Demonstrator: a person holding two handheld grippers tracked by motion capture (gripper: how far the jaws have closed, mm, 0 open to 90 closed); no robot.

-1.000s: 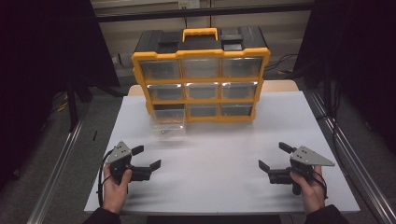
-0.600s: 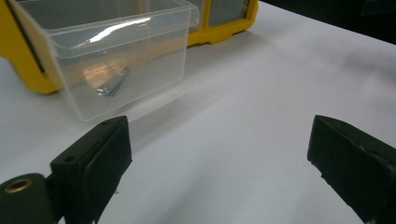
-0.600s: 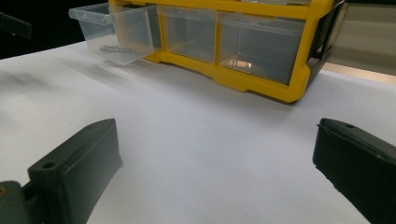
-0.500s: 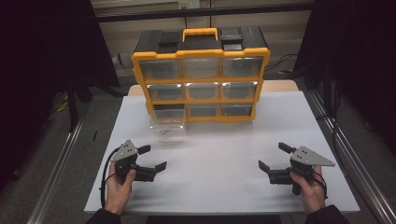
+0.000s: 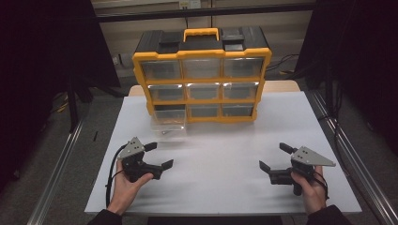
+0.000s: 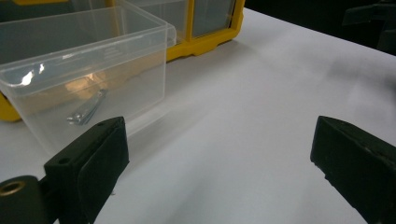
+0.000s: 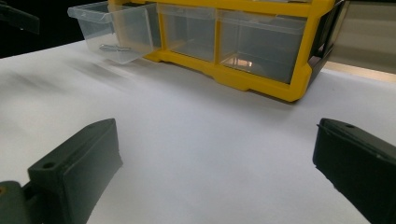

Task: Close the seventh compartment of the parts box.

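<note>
A yellow and black organiser cabinet (image 5: 202, 77) with clear drawers stands at the back of the white table (image 5: 225, 154). Its bottom-left drawer (image 5: 169, 130) is pulled out onto the table. In the left gripper view this clear drawer (image 6: 88, 70) sits just ahead on the left, with small metal parts (image 6: 86, 112) inside. My left gripper (image 5: 161, 154) is open and empty a short way in front of it, jaws wide apart (image 6: 219, 154). Toward the front right, my right gripper (image 5: 273, 156) is open and empty too (image 7: 215, 158), facing the cabinet (image 7: 261, 79) and the drawer (image 7: 116, 32).
The table's front edge (image 5: 206, 212) lies just behind both hands. Metal rails (image 5: 56, 173) run along both sides of the table, with dark floor beyond. White table surface stretches between the two grippers and the cabinet.
My left gripper has shifted a little to the right, toward the pulled-out drawer. The right gripper has stayed in place.
</note>
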